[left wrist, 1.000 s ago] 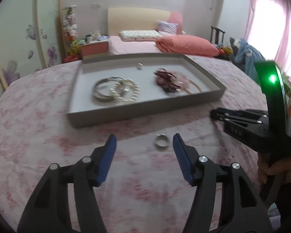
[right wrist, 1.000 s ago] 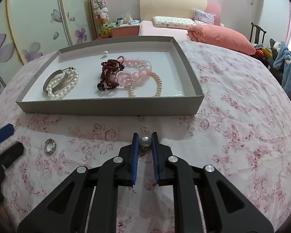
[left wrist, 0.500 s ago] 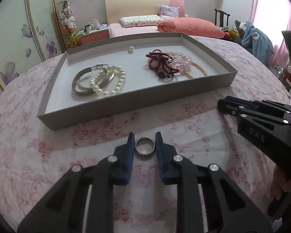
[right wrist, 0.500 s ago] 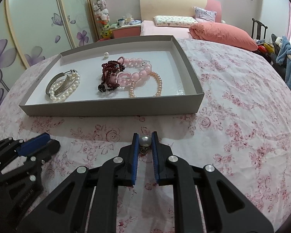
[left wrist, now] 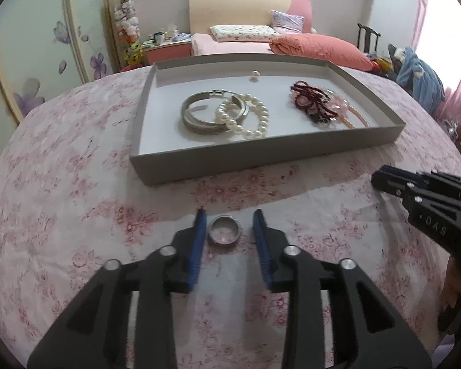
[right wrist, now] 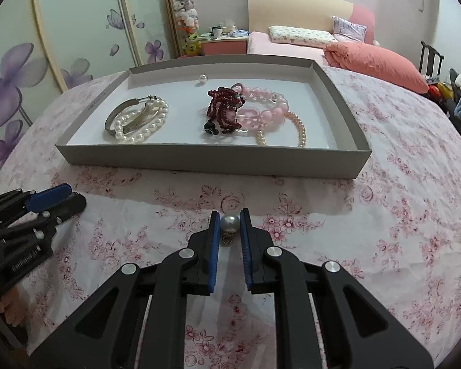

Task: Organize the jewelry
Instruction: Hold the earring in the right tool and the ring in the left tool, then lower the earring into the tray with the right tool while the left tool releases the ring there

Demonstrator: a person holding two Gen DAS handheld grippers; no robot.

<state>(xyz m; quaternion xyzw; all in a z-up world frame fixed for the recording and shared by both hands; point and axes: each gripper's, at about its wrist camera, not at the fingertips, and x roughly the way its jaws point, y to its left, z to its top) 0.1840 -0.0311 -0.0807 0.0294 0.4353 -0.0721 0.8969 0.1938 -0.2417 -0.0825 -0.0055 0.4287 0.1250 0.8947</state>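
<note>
Just reopened a bit, left gripper (left wrist: 228,226) jaws now apart around ring (left wrist: 224,230) flat on tablecloth (left wrist: 76,215), not pinching. Right gripper (right wrist: 229,222) clamped on pearl pendant (right wrist: 229,223). Probably light, stiff, slippery; best squeezed across outer edges.

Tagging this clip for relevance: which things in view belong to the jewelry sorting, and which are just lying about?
Part of the job:
- grey tray
- silver ring, between the left gripper's just-opened jaws, untouched
- pearl pendant, clamped by the right gripper
- silver bangles
- pearl bracelet
- dark red beads
- pink bracelets
- loose pearl

Just lying about:
- bed
- orange pillow
- plush toys
</note>
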